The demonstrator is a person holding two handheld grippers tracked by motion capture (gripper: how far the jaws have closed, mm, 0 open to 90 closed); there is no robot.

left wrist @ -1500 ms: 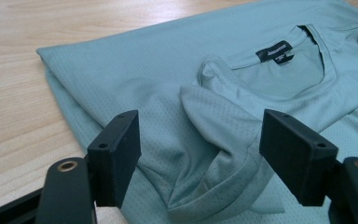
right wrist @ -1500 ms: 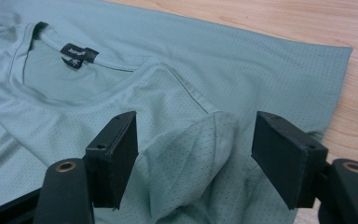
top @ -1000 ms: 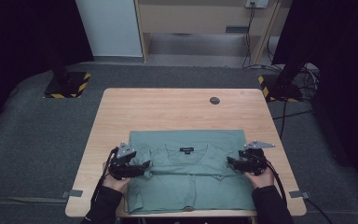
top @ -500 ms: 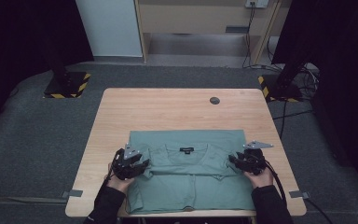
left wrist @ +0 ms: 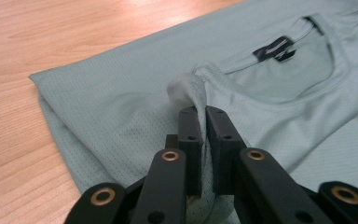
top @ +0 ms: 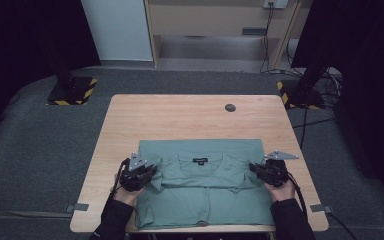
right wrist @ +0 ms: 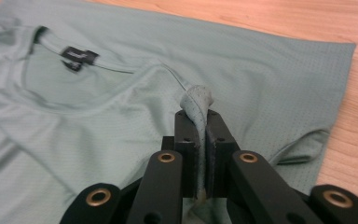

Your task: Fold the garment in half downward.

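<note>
Shirt pinched at both shoulders, long axis left to right

The green shirt [top: 205,185] lies flat at the table's [top: 180,117] lower centre; your left gripper [top: 139,173] and right gripper [top: 260,171] each clamp a fold beside the collar [left wrist: 307,60], equally near.

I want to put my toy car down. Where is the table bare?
The wood beyond the shirt, around the small dark disc, is bare. So are thin strips beside the shirt. The near half of the table is crowded.
</note>
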